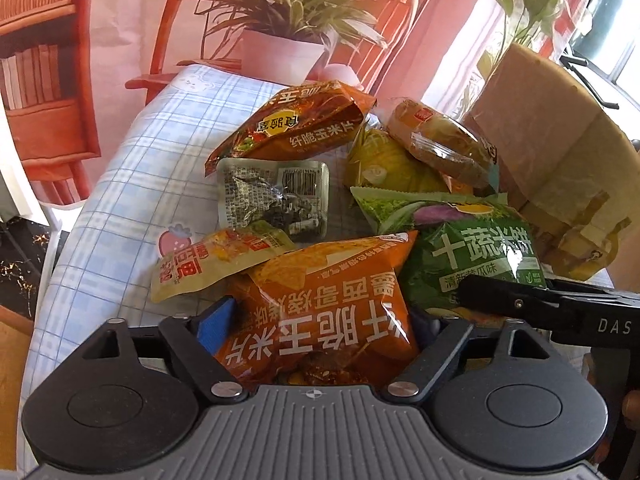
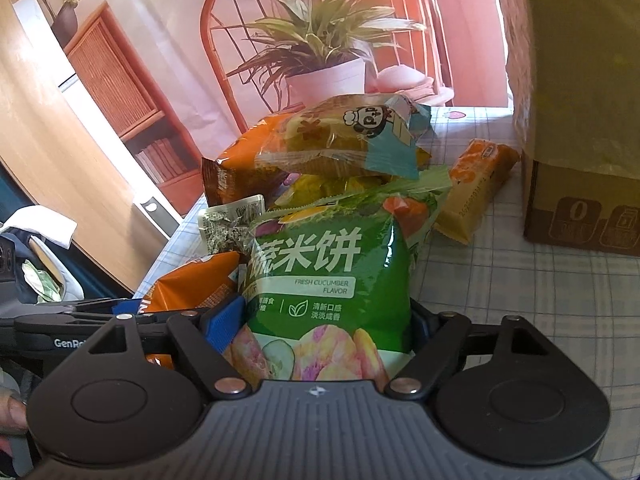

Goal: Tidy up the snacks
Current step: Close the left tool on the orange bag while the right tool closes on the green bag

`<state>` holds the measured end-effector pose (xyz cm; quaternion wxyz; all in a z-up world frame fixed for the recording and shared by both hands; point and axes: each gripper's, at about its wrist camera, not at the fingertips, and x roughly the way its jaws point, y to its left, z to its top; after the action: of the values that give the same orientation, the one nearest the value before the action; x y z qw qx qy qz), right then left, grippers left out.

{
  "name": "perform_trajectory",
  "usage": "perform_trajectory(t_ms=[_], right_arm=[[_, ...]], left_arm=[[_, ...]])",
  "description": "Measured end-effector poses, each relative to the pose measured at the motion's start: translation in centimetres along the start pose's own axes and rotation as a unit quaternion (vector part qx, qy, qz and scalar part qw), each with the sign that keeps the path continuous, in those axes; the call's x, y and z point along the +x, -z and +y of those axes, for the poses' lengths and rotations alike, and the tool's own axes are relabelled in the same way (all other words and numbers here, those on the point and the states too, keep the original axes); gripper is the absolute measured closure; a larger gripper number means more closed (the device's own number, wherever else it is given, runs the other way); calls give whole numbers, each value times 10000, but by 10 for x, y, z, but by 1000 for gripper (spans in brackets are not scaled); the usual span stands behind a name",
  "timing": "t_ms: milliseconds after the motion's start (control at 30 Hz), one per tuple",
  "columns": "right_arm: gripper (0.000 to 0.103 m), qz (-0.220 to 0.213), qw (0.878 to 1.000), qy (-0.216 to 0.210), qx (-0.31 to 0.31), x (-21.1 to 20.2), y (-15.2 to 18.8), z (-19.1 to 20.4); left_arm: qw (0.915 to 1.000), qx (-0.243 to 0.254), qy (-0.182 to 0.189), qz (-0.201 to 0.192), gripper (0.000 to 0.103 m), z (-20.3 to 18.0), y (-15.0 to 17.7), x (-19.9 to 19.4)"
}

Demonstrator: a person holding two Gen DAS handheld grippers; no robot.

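A pile of snack bags lies on a blue checked tablecloth (image 1: 132,184). My left gripper (image 1: 320,320) is shut on an orange corn chip bag (image 1: 328,304); its blue pad (image 1: 216,320) presses the bag's left edge. In the right wrist view my right gripper (image 2: 324,316) is shut on a green rice cracker bag (image 2: 332,272), which fills the gap between the jaws. The two held bags lie side by side, the green bag (image 1: 460,248) to the right of the orange one. The right gripper's black finger (image 1: 520,304) reaches in just right of the left gripper.
Behind the held bags lie another orange bag (image 1: 296,124), a silver packet (image 1: 276,196), a yellow packet (image 1: 216,264), a panda-printed packet (image 2: 348,140) and a small orange packet (image 2: 476,184). A cardboard box (image 2: 580,200) stands at the right. A printed backdrop hangs behind the table.
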<state>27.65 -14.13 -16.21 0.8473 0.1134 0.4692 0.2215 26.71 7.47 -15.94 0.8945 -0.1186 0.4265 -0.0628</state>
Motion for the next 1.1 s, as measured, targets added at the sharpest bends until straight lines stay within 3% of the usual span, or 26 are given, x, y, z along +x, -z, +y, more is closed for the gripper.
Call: perform_trajectory(t_ms=[233,1100], right_arm=[[21,-56,10000,-38,69,-5,1,-2],[25,-445,9988,142,155,-44,3,-8]], left_arm=[[9998,-95,158,-4,29,-3,6,-9],[9976,95,556,-392,30,-32,-1,-39]])
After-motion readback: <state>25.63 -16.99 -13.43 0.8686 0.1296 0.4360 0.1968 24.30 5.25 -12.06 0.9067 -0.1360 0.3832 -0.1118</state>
